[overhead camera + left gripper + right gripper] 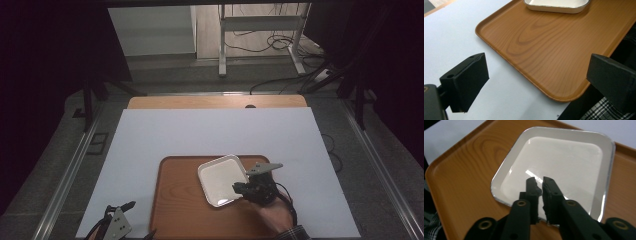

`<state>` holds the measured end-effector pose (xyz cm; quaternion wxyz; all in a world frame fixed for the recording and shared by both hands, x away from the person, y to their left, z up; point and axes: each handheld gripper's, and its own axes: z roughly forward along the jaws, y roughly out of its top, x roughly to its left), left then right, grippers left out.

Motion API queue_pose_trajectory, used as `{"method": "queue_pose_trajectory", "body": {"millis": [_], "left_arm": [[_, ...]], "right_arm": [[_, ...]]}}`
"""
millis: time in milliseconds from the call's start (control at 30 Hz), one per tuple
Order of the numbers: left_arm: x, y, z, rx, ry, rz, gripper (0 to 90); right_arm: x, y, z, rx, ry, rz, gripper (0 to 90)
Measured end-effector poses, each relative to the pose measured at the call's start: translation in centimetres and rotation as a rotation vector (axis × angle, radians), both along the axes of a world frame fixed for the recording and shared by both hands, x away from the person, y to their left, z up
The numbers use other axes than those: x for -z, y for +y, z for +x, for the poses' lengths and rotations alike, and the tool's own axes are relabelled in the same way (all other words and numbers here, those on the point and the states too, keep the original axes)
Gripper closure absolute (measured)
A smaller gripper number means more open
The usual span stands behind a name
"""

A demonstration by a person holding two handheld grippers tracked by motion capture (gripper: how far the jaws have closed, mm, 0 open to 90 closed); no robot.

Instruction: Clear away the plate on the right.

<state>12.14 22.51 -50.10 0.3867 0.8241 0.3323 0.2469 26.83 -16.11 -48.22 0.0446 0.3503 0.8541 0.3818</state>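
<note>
A white square dish (pixel 220 180) (pixel 564 157) lies on the right half of a wooden tray (pixel 175 200) (pixel 469 170). My right gripper (pixel 239 187) (pixel 538 182) is shut on the dish's near right rim, one jaw inside the dish and one under its edge. The left gripper (pixel 142 218) (pixel 539 67) hovers off the tray's near left corner with its jaws wide apart and nothing between them. Its view looks across the tray (pixel 549 45) to the dish (pixel 556 6) at the far end.
The tray rests near the front of a white table cover (pixel 210 130), with a strip of wooden tabletop (pixel 215 101) behind it. A plaid sleeve (pixel 292 234) enters at the bottom right. A metal frame (pixel 222 45) and cables (pixel 280 45) stand on the floor beyond.
</note>
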Motion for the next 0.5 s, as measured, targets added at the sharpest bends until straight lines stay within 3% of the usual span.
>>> {"method": "queue_pose_trajectory", "body": {"millis": [267, 500], "left_arm": [[0.0, 0.2, 0.0, -0.002, 0.003, -0.007, 3.9], [0.0, 0.1, 0.0, -0.002, 0.002, -0.006, 3.9]], "right_arm": [[0.5, 0.6, -2.0, -0.073, -0.003, -0.046, 89.5], [1.5, 0.8, -2.7, -0.093, 0.012, -0.088, 89.4]]}}
